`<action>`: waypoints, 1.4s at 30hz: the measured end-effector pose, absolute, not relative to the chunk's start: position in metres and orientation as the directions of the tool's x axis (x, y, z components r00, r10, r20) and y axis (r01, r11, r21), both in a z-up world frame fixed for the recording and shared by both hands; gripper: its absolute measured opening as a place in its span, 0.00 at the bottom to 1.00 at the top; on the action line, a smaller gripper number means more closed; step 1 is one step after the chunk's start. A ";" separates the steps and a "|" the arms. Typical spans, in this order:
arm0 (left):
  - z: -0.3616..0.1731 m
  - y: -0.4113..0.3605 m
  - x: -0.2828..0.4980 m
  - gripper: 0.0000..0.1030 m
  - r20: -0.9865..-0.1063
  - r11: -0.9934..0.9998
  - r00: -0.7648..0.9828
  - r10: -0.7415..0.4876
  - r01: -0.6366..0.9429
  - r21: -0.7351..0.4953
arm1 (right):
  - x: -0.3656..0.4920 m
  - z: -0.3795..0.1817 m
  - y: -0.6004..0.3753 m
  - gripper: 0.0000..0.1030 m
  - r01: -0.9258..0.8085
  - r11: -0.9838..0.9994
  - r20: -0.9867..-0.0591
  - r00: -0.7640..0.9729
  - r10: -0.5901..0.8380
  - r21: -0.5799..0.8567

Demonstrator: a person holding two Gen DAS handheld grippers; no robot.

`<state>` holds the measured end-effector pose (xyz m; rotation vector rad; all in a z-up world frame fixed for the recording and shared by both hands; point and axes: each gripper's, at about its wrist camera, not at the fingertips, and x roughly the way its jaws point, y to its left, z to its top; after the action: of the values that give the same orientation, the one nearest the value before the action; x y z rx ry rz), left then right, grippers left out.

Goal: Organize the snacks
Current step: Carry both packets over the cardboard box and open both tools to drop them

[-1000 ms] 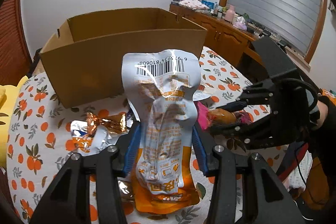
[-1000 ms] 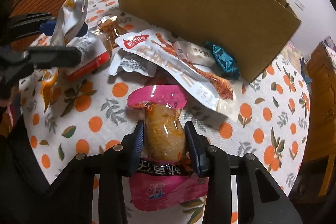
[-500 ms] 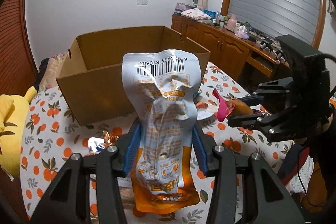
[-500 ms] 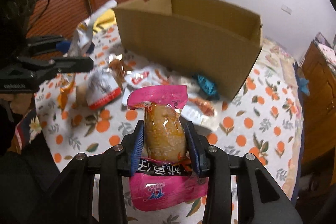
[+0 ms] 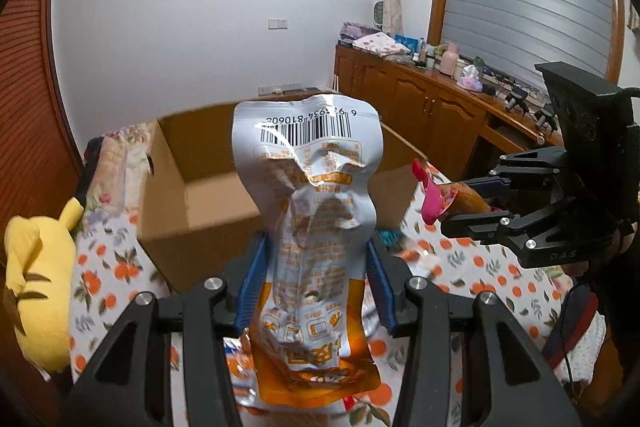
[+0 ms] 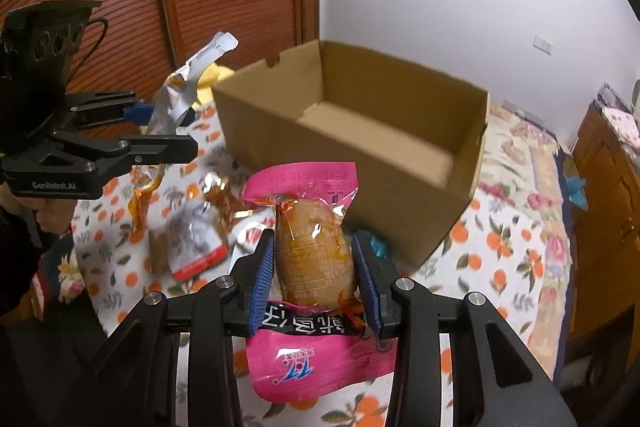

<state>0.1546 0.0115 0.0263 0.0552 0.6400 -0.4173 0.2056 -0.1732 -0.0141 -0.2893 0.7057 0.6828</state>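
Only left wrist view shows yellow plush toy (image 5: 38, 291) beside cardboard box (image 5: 208, 211).

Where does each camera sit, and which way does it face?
Left wrist: sits on the left tool, facing along its fingers at the silver pouch it grips, the box beyond; the right tool shows at right.
Right wrist: sits on the right tool, facing the pink pouch it grips and the box; the left tool and a hand show at left.
Shared: box, both pouches, tablecloth.
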 end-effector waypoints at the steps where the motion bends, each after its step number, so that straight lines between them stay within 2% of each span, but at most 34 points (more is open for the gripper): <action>1: 0.031 0.013 0.159 0.45 -0.587 0.916 0.726 -0.358 0.394 -0.072 | 0.210 -0.009 -0.172 0.37 -0.664 0.748 -0.674 0.563 0.478 -0.024; 9: 0.055 0.021 0.190 0.45 -0.570 0.920 0.747 -0.342 0.389 -0.042 | 0.248 0.020 -0.162 0.37 -0.677 0.736 -0.641 0.577 0.506 -0.028; 21: 0.065 0.038 0.246 0.45 -0.577 0.939 0.765 -0.286 0.343 -0.010 | 0.303 0.033 -0.147 0.37 -0.686 0.728 -0.629 0.571 0.528 -0.012; 28: 0.062 0.039 0.275 0.46 -0.589 0.943 0.762 -0.268 0.332 -0.001 | 0.340 0.028 -0.140 0.37 -0.670 0.743 -0.637 0.572 0.516 0.000; 42: 0.017 0.038 0.318 0.49 -0.670 0.951 0.701 -0.243 0.309 -0.021 | 0.376 -0.016 -0.126 0.38 -0.645 0.764 -0.702 0.544 0.459 0.000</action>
<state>0.3184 0.0375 0.0169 0.0955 0.7319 -0.3076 0.3760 -0.1262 -0.0165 -0.2727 0.7459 0.6648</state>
